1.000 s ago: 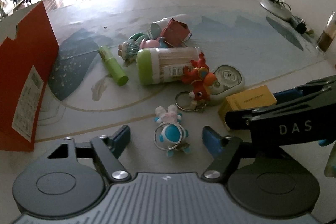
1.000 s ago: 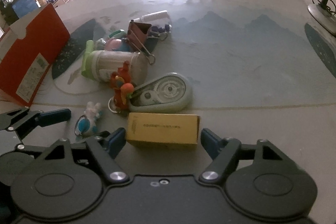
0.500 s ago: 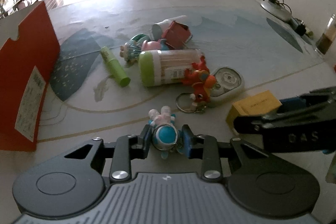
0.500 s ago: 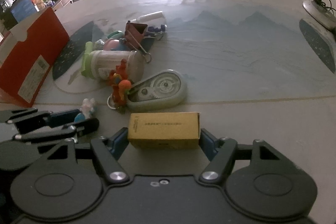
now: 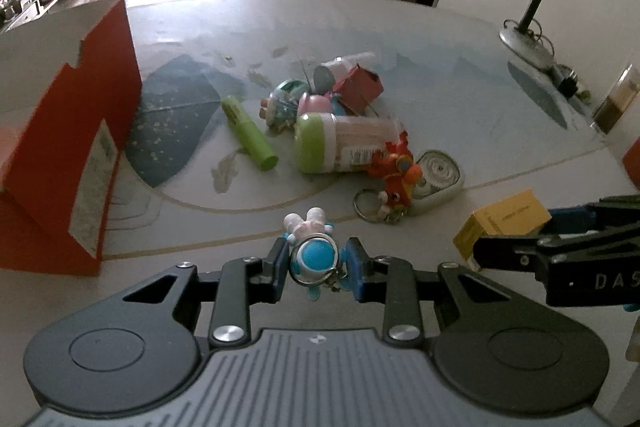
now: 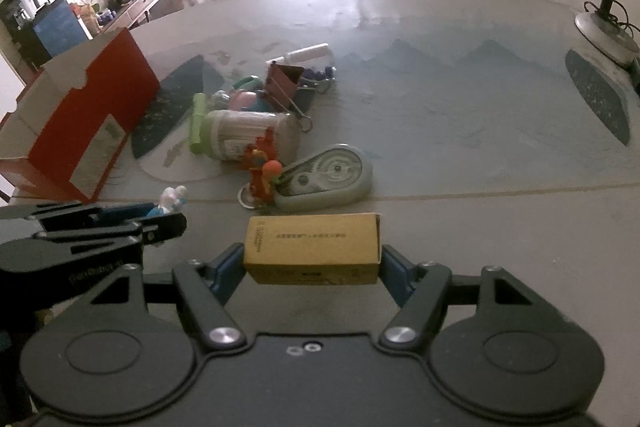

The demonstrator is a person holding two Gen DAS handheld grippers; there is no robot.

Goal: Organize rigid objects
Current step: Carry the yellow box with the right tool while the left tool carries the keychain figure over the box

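Observation:
My left gripper [image 5: 318, 263] is shut on a small blue-and-white figure keychain [image 5: 314, 255], held just off the table; from the right wrist view that keychain [image 6: 170, 201] peeks out past the left gripper [image 6: 160, 223]. My right gripper [image 6: 314, 259] is shut on a yellow cardboard box [image 6: 314, 253] gripped by its short ends and lifted a little; in the left wrist view the same yellow box [image 5: 506, 221] sits in the right gripper [image 5: 516, 239] at the right. A red open carton [image 5: 68, 151] stands at the left.
A heap of small items lies mid-table: a green-capped toothpick jar [image 5: 344, 143], a green tube [image 5: 248, 133], a red dragon keychain [image 5: 394, 175], a grey correction-tape dispenser [image 6: 328, 181], a red binder clip [image 6: 284, 85]. A desk lamp [image 5: 532, 15] and a glass [image 5: 612, 103] stand at the right.
The left jaws closed on the blue figure keychain and lifted it. The right jaws closed on the yellow box and raised it slightly off the table.

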